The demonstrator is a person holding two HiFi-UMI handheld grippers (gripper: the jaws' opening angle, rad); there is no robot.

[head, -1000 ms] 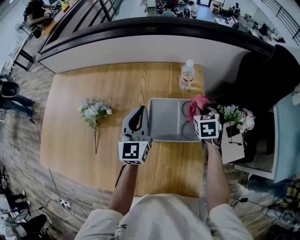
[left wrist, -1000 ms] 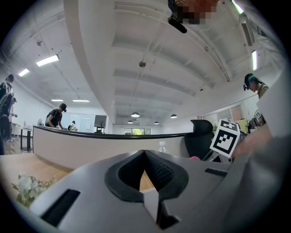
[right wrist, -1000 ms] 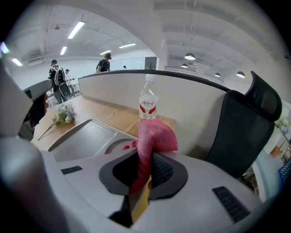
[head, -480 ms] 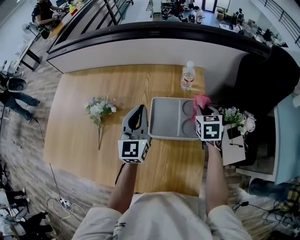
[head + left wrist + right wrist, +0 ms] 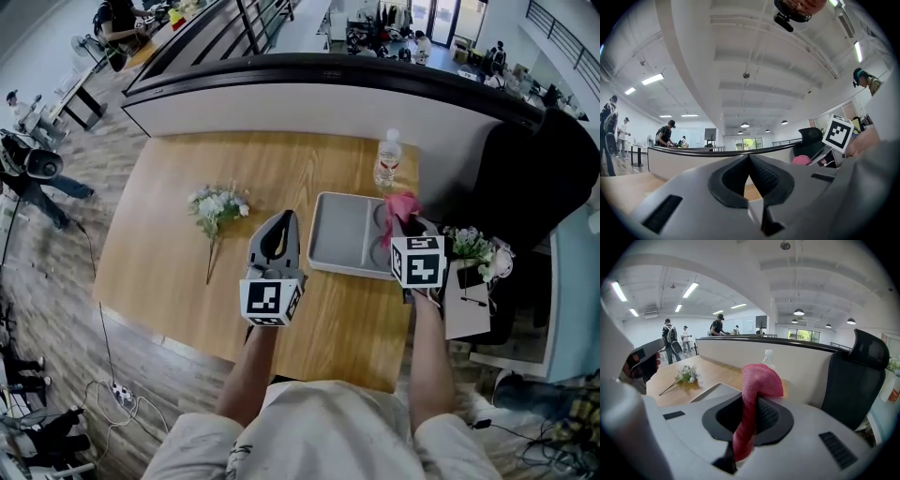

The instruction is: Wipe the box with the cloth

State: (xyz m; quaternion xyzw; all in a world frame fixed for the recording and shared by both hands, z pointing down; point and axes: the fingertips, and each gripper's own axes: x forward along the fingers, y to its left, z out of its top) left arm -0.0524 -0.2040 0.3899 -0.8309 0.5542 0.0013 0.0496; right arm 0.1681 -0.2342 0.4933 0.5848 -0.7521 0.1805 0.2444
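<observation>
Nearest the person, the left gripper (image 5: pixel 282 223) was held over the table (image 5: pixel 178 253), just beside the left edge of the box (image 5: pixel 339 234). In the left gripper view, its jaws were pressed together with nothing between them (image 5: pixel 749 158). The right gripper (image 5: pixel 404 225) was at the right end of the box, and its jaws were clamped on the pink cloth (image 5: pixel 751 394). The cloth stood up out of the jaws and folded over at the top. In the head view the cloth (image 5: pixel 400 205) was above the box's round compartments; whether it touched the box could not be told.

The grey box lay on the right part of the table. Flowers (image 5: pixel 217 205) lay well apart to its left. Behind the box a bottle (image 5: pixel 388 159) stood upright near the far edge. Beyond the table were a curved counter (image 5: pixel 309 98) and a black chair (image 5: pixel 853 376).
</observation>
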